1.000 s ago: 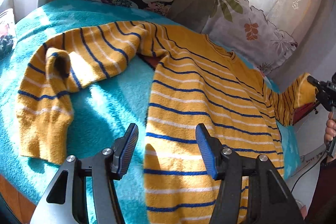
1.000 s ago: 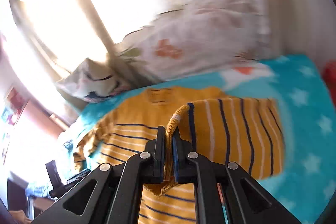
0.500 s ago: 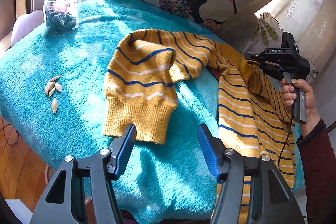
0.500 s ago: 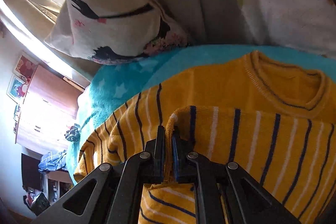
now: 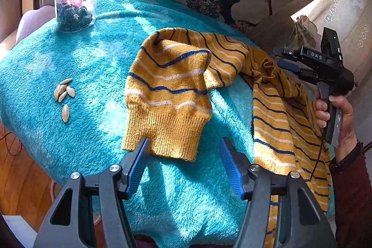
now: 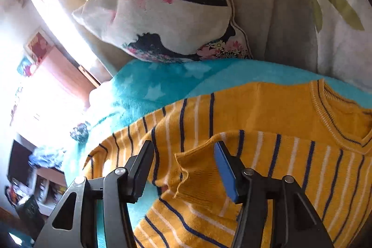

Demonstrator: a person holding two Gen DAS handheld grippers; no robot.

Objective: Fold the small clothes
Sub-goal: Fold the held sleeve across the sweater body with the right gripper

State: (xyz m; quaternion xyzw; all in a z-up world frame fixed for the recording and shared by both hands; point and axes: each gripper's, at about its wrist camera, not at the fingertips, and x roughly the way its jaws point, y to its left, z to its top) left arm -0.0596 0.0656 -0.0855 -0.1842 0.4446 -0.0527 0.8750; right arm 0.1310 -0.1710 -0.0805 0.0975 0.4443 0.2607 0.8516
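While right gripper (image 6: 183, 152) just released sweater (image 6: 267, 155), only left view shows jar (image 5: 75, 5); left gripper (image 5: 183, 150) open.

We see hard sunlight falling in patches across the teal blanket (image 5: 93, 66), with crisp shadows beneath the folded sweater sleeve (image 5: 167, 94). In the right wrist view the window side (image 6: 53, 22) burns out to white glare and the room there looks soft. Both fisheye views bend strongly and darken at the corners.
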